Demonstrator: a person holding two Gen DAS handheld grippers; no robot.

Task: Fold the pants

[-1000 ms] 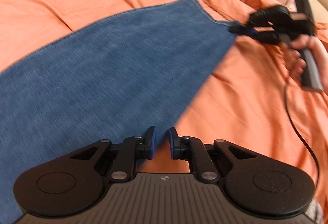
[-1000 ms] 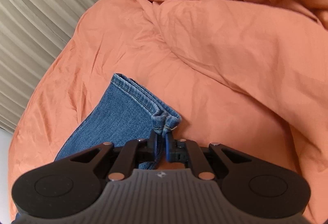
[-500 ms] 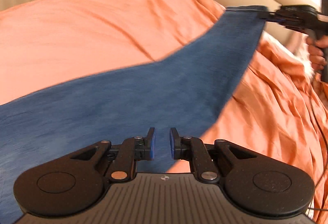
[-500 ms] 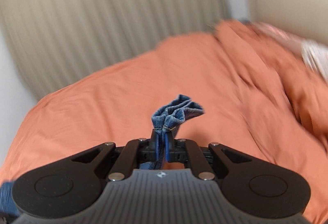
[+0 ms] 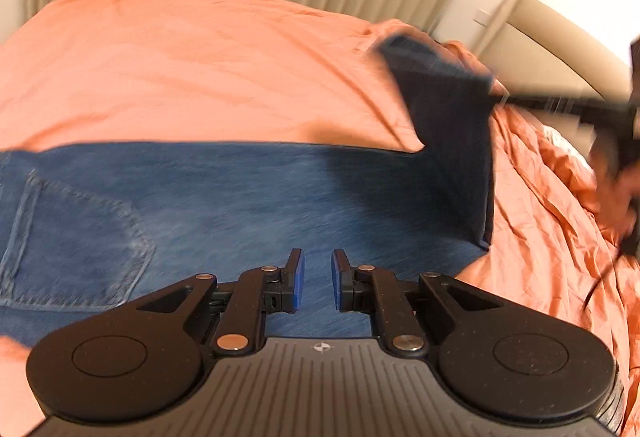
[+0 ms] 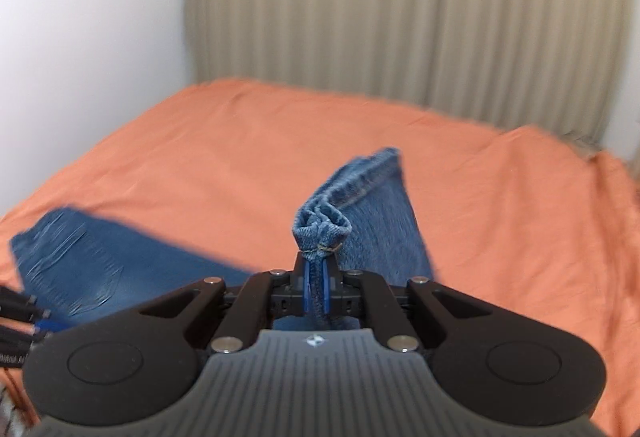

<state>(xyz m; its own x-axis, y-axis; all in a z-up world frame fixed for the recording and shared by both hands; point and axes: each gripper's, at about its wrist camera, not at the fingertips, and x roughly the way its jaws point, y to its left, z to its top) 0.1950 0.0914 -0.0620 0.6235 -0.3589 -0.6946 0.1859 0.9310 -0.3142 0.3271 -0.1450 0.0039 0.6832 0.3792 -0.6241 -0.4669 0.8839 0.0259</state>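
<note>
Blue jeans (image 5: 224, 197) lie across an orange bed cover (image 5: 200, 69), with a back pocket (image 5: 76, 237) at the left. My left gripper (image 5: 318, 279) is open and empty, hovering low over the jeans. My right gripper (image 6: 316, 291) is shut on the bunched hem of the leg (image 6: 322, 227) and holds it lifted. In the left wrist view the lifted leg end (image 5: 448, 125) stands up at the right, folding back over the jeans, with the right gripper (image 5: 576, 109) blurred behind it. The left gripper's tips (image 6: 24, 317) show at the right wrist view's left edge.
Beige curtains (image 6: 400, 5) hang behind the bed. A beige headboard (image 5: 552, 45) and rumpled cover folds (image 5: 552, 221) are at the right. A white wall (image 6: 80, 17) is at the left of the right wrist view.
My right gripper has lifted the leg hem off the bed and carried it up and over toward the waist end. The left gripper has stayed open and swung toward the pocket area.
</note>
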